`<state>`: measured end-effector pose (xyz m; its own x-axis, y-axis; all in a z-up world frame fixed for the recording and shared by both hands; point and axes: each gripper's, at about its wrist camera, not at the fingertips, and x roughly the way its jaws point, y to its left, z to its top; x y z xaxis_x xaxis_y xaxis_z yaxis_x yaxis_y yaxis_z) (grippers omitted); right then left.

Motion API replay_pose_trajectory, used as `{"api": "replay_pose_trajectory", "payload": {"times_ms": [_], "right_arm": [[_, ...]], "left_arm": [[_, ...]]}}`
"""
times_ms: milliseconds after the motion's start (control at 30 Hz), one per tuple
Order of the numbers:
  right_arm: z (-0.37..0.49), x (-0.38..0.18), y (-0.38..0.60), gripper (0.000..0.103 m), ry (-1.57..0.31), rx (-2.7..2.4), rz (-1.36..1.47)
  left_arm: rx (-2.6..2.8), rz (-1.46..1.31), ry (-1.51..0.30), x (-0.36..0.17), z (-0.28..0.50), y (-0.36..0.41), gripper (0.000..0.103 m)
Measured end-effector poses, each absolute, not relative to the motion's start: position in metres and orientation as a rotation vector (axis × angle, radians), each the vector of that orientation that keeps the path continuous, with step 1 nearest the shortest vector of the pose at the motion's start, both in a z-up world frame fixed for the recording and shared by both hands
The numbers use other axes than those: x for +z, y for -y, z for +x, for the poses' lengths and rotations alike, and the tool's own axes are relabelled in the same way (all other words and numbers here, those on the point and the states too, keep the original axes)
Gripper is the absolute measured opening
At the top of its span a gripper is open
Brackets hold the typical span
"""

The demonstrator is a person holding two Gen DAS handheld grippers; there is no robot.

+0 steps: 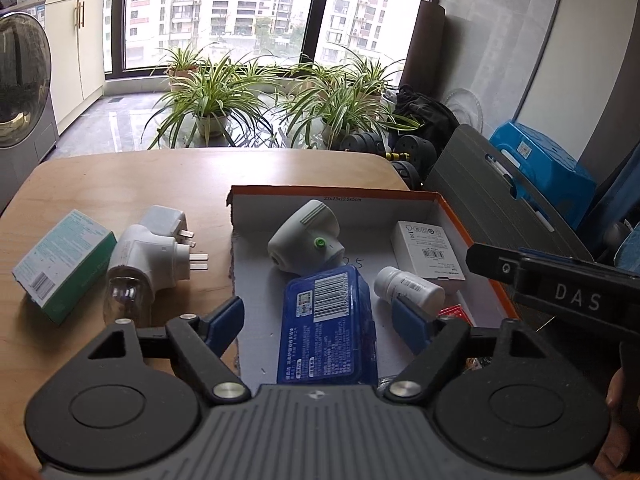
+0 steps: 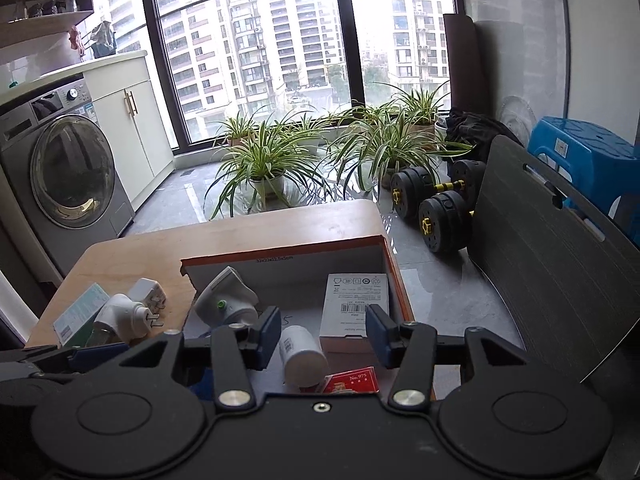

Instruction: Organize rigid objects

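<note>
Both tools, left tool (image 1: 318,318) and right tool (image 2: 324,334), gape empty above the shoe box (image 1: 486,256); next step likely fetches the plug adapter (image 1: 154,258) from the worktop (image 1: 120,176).

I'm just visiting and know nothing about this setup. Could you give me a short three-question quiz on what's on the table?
1. True or false: the blue tin lies inside the cardboard box.
2. Which item is outside the box? A) white bottle B) green carton C) white carton
3. Fill in: the left gripper has its jaws ____.

Key: 1 true; 2 B; 3 open.
</note>
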<state>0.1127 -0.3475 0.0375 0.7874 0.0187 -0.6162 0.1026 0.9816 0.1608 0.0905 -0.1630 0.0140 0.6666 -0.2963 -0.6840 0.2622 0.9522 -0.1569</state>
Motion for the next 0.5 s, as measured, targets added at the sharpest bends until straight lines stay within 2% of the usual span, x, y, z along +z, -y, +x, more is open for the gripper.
{"api": "replay_pose_trajectory", "payload": {"times_ms": [200,500], "right_arm": [[0.096,0.036,0.331,0.078,-0.674,-0.043,0.164],[0.077,0.035,0.288,0.079,-0.689,0.024,0.146]], "left_arm": [[-0.273,-0.045,-0.779,0.017,0.074,0.139,0.085],[-0.201,-0.051,-0.771,0.018,0.042,0.091,0.085]]}}
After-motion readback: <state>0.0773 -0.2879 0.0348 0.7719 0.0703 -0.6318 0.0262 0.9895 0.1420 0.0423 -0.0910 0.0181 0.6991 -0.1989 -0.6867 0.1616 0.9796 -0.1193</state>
